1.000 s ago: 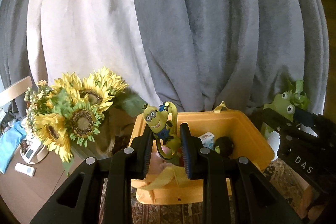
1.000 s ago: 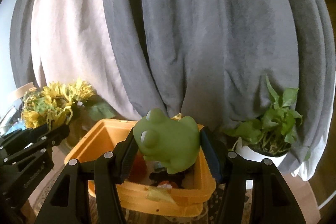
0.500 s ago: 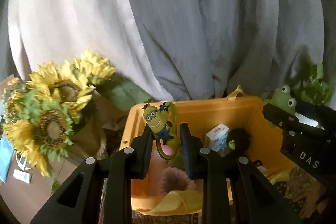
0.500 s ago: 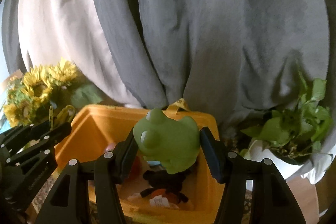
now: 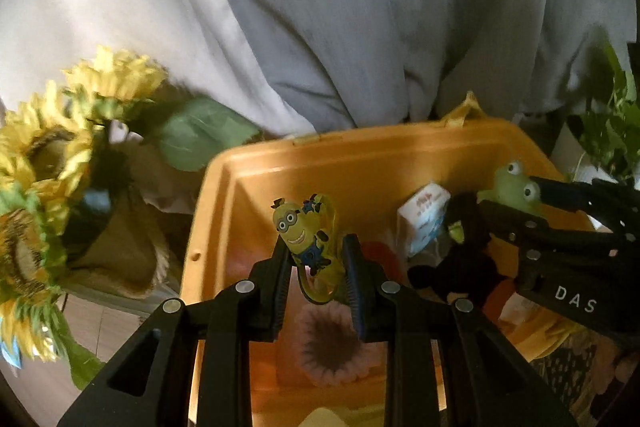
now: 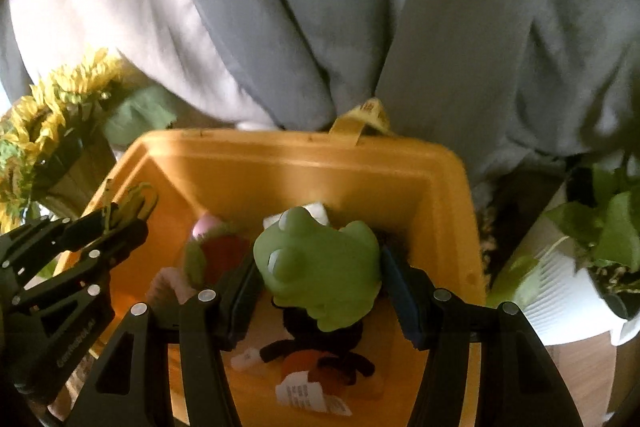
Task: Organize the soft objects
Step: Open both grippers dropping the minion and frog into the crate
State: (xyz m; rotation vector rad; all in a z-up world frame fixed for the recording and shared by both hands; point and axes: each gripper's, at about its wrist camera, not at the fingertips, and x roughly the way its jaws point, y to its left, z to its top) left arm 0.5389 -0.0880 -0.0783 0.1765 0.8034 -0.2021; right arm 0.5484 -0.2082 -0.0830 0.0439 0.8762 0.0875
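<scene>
Two tools hover over an orange plastic bin (image 6: 304,163). Left tool (image 5: 316,263) clamps a yellow rubber minion charm (image 5: 306,235). Right tool (image 6: 320,287) squeezes a green soft frog toy (image 6: 324,267).

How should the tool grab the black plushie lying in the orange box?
Probably from above, pinching the black plushie across its plump middle: it lies flat on the floor of the orange box, its thin limbs splay out, and the walls block sideways approaches.
</scene>
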